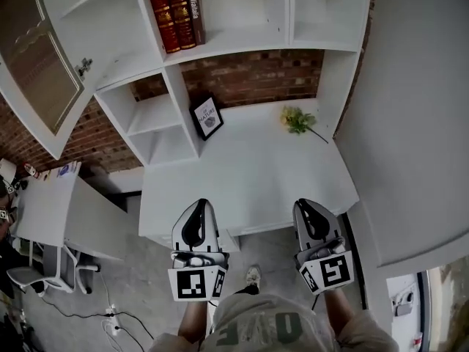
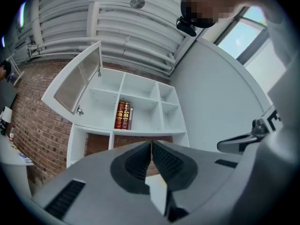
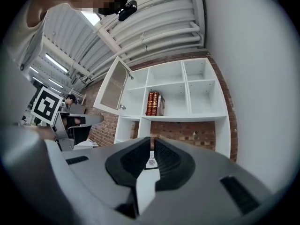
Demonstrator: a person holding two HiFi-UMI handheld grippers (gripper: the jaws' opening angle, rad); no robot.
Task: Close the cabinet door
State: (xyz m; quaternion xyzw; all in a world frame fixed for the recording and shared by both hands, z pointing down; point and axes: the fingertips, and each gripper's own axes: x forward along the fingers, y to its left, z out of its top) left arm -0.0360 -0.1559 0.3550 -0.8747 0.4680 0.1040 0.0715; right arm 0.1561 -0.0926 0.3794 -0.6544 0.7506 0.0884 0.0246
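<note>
Bright even light, faint shadows, fisheye bending, dark vignetted corners

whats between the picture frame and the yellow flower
Nothing: in the head view, the white desk between the picture frame and the yellow flower is bare.

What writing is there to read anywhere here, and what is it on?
"NATURE": on the framed picture.
"Callanta", though I'm not sure of it: down the spine of the third book.
Too small to read: gold print on the red books.
Too blurred to read: print on the shirt.
</note>
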